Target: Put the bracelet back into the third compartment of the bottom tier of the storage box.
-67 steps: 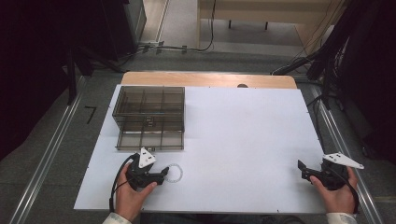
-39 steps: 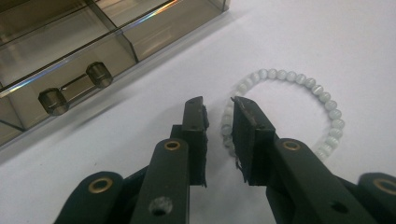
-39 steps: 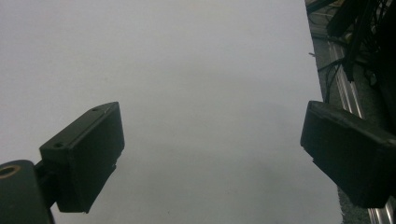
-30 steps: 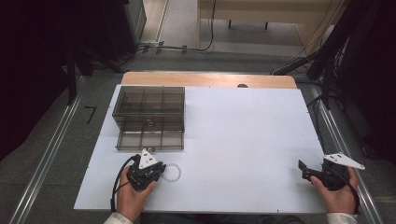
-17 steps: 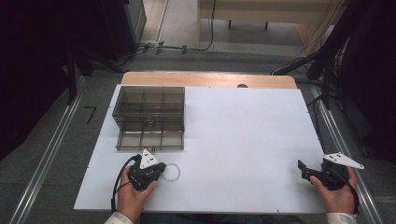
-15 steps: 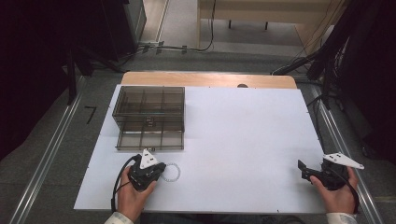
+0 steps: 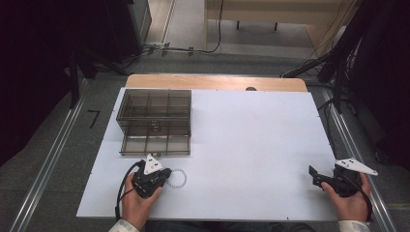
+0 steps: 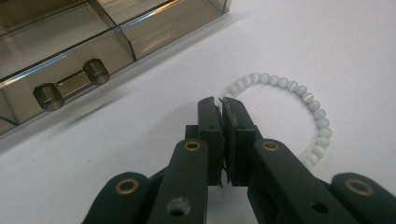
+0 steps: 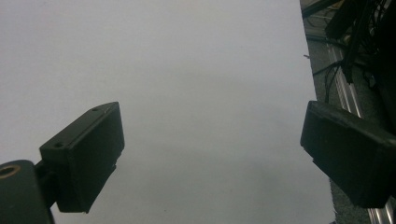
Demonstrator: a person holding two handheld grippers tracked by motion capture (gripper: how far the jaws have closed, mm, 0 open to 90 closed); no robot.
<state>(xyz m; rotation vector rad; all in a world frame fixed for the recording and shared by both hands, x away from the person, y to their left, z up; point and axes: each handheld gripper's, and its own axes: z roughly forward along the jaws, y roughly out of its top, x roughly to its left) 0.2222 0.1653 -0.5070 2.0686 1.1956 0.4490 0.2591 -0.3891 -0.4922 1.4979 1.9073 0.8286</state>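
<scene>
Nearest the person, two hands enter from the bottom edge of the high view, each holding one black two-jaw gripper. The left gripper sits low on the white table board, near its front left. Its jaws are pressed together, pads face to face, with the tips at the near left edge of the one pale, translucent white bead bracelet. Whether a bead or the cord is caught between the tips cannot be told, because the jaws cover that part of the loop. The bracelet lies flat on the board just right of the gripper in the high view, and its near arc is cut off behind the jaw arms in the left gripper view.

The right gripper is at the front right corner of the board, well apart from the bracelet. In the right gripper view its jaws are spread wide over bare white surface, nothing between them, and the right-hand jaw is partly cut by the frame.

Farther back on the left stands one smoky brown transparent plastic drawer box, divided into compartments. One drawer front with two stubby round knobs shows in the left gripper view; the contents are hard to make out through the tinted walls. Beyond the board, a strip of wooden tabletop shows.
</scene>
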